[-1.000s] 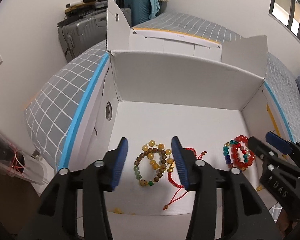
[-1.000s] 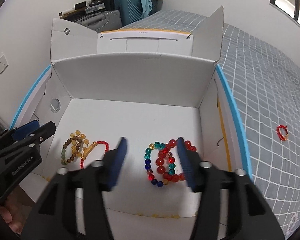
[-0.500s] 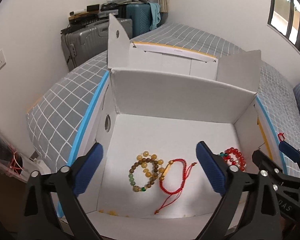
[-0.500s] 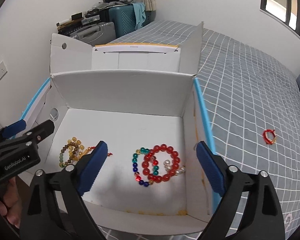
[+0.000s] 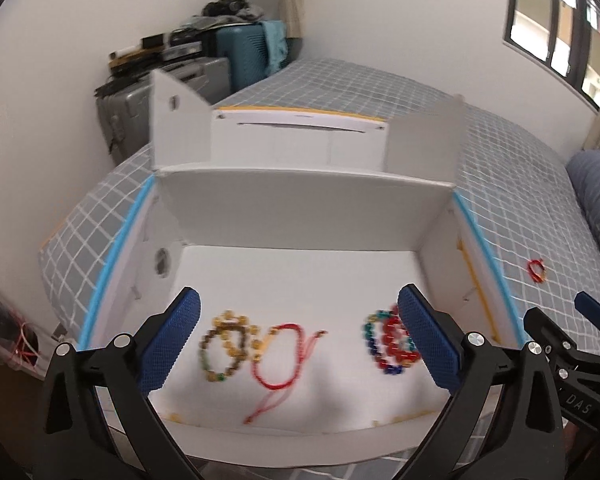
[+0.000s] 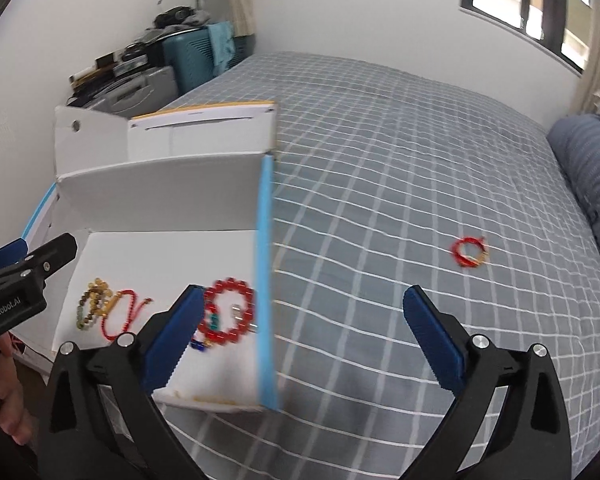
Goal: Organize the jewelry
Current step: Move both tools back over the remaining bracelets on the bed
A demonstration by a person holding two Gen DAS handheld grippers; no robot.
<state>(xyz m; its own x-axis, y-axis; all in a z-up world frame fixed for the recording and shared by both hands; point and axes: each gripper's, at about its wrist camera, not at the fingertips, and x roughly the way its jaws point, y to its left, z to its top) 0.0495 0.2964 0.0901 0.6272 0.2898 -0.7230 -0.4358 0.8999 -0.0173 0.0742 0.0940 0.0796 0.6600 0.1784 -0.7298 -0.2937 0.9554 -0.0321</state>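
Left claw [image 5: 298, 344] wide, jaws just been opening, gripping nothing; brown/yellow bead bracelet [image 5: 224, 346] & red cord bracelet [image 5: 278, 354] lie on the box floor between its fingers. White box [image 5: 300, 208] sits on the grey checked bed [image 6: 400, 200]. Red/multicolour bead bracelets [image 5: 388, 340] at 3 o'clock of the cord one, apart from it. Right claw [image 6: 304, 340] also wide, just been opening, empty, straddling the box's blue-edged wall. Small red bracelet [image 6: 469, 252] alone on bed, at 1 o'clock of right claw, well apart from box.
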